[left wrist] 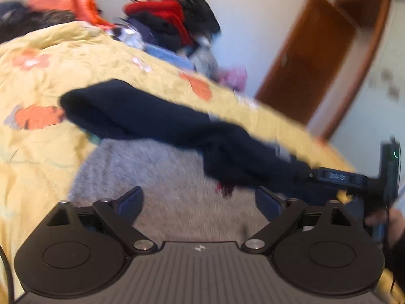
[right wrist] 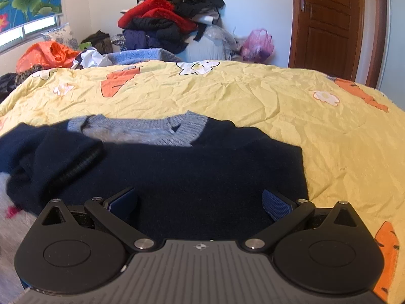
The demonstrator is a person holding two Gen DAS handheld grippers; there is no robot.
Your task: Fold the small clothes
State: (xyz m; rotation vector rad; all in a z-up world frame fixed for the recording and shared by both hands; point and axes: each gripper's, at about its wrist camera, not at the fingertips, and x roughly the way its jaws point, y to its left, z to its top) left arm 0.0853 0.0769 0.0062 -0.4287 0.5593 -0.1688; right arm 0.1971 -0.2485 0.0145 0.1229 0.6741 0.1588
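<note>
Across nearly the whole of both wrist views spreads a yellow quilt [right wrist: 253, 96] printed with orange carrots and white flowers, rumpled and filling the frame from nine o'clock round to three. Behind it, at twelve o'clock in the right wrist view, rises a pile of clothes [right wrist: 169, 15] in red, black and dark blue, with a brown wooden door [right wrist: 329, 25] at two o'clock, an orange plastic bag [right wrist: 45, 53] at ten o'clock and a pink plastic bag [right wrist: 258, 43] at one o'clock. On the quilt lies the small sweater [right wrist: 202, 167], dark navy with a grey-blue knitted collar at its far edge; it sits at the centre of the right wrist view, and one ribbed-cuffed sleeve is thrown inward over the body at nine o'clock. In the blurred left wrist view the navy sleeve [left wrist: 157, 116] stretches from ten o'clock down to four o'clock above a grey knitted area. The right gripper [right wrist: 200, 205] hangs over the sweater's near hem with its jaws spread and nothing between the blue pads. The left gripper [left wrist: 200, 202] is likewise spread wide, empty, with the sleeve lying beyond its fingertips.
</note>
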